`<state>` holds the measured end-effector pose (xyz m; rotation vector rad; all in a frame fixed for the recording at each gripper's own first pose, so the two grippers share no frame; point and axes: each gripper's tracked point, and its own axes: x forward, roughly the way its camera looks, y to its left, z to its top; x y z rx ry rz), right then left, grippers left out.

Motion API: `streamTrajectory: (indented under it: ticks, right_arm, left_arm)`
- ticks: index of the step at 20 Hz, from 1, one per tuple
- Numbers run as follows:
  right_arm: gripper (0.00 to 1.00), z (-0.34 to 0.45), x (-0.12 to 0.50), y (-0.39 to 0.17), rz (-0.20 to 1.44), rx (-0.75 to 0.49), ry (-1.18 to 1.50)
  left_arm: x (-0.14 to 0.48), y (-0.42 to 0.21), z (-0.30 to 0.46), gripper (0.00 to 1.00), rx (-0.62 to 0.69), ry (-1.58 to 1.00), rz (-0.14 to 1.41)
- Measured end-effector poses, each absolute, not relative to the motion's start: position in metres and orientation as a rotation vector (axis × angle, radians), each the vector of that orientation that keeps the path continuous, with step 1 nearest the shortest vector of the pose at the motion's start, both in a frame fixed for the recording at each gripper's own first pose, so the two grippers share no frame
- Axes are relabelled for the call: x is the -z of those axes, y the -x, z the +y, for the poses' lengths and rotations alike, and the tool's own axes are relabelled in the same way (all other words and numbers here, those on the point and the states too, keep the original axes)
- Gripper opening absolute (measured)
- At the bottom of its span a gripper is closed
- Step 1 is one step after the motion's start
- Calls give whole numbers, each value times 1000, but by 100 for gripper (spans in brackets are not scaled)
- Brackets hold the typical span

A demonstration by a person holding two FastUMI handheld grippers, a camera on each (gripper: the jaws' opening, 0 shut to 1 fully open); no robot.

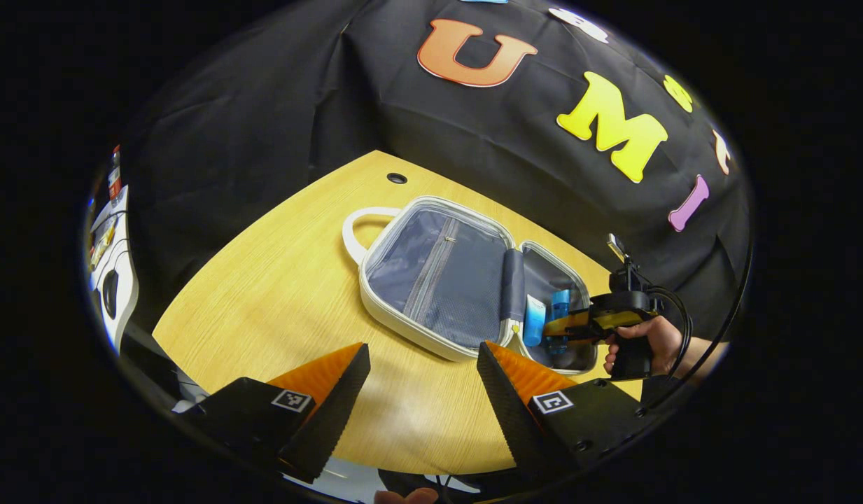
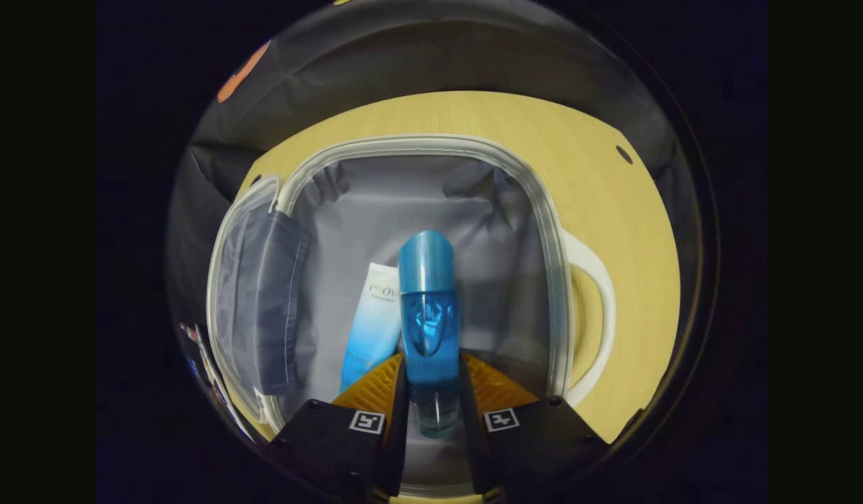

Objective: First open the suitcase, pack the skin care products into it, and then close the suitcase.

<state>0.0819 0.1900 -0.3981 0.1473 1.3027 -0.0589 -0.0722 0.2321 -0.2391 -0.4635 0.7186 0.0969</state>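
Already the suitcase [image 1: 466, 280] is lying open on the tabletop [image 1: 277, 294]; my right claw [image 2: 431, 392] is gripping a blue bottle [image 2: 427, 315] inside it beside a packed tube [image 2: 372, 315], my left claw [image 1: 423, 378] is hanging open, and closing is remaining.

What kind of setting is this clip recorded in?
Likely a staged recording booth, not a home: black cloth wall, bare wooden table with an open suitcase, equipment at the table's side.

Recording booth, black cloth wall [image 1: 277, 133], wooden table [image 1: 277, 294], cabled equipment [image 1: 113, 280] alongside
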Motion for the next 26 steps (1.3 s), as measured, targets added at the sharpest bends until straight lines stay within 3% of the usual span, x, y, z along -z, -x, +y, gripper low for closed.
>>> streamTrajectory:
  ticks: [1, 8, 9, 12, 17, 20, 26]
  right_arm:
    - [32, 189, 397, -82, 1302, 55, -120]
    - [39, 190, 372, -74, 1241, -13, -41]
    - [45, 192, 356, -79, 1170, -50, -21]
    - [83, 193, 305, -81, 995, -145, 97]
    - [82, 194, 213, -56, 755, -255, 160]
    - [82, 189, 176, -19, 716, -321, 113]
    - [80, 122, 136, 14, 666, -244, 175]
  left_arm:
    - [236, 71, 234, 99, -97, 458, 715]
    - [234, 64, 249, 98, -106, 460, 652]
    - [230, 62, 254, 99, -84, 466, 613]
    - [222, 55, 272, 98, -70, 476, 537]
    - [220, 27, 318, 98, -94, 459, 443]
    - [230, -4, 329, 99, -37, 542, 390]
    - [301, -71, 369, 97, -60, 776, 435]
